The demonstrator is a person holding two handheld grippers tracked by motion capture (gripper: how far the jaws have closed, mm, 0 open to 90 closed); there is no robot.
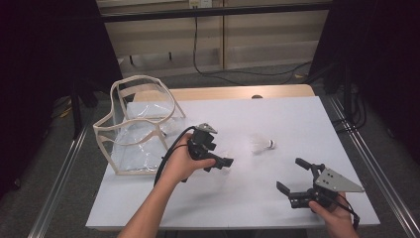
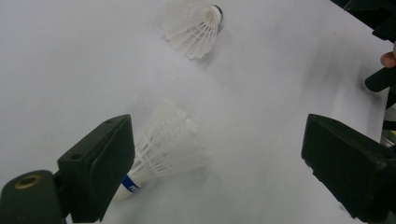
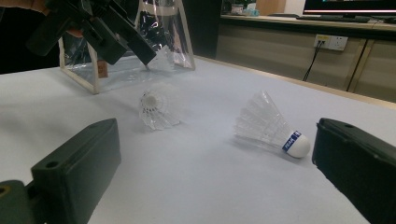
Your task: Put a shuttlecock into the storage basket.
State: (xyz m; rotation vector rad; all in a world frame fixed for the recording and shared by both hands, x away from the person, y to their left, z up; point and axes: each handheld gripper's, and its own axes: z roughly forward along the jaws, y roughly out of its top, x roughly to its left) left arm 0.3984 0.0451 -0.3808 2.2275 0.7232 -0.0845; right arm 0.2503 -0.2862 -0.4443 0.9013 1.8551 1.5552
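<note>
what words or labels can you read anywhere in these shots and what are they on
Blue band with white lettering on the cork base of the white feather shuttlecock nearer the right gripper: too blurred to read.
Blue band on the base of the second white feather shuttlecock between the left gripper's open jaws: too small to read.
Clear plastic bag with beige trim: no text visible.
Nothing else carries readable text.

Two shuttlecocks (image 3: pixel 273 127) (image 3: pixel 156 108), one clear bag (image 1: pixel 136 126), two grippers (image 1: pixel 210 148) (image 1: pixel 297 176), one table (image 1: pixel 277 119).

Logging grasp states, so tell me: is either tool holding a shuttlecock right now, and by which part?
Nothing is held. Both shuttlecocks lie on the table; the left tool and right tool stand open.
</note>
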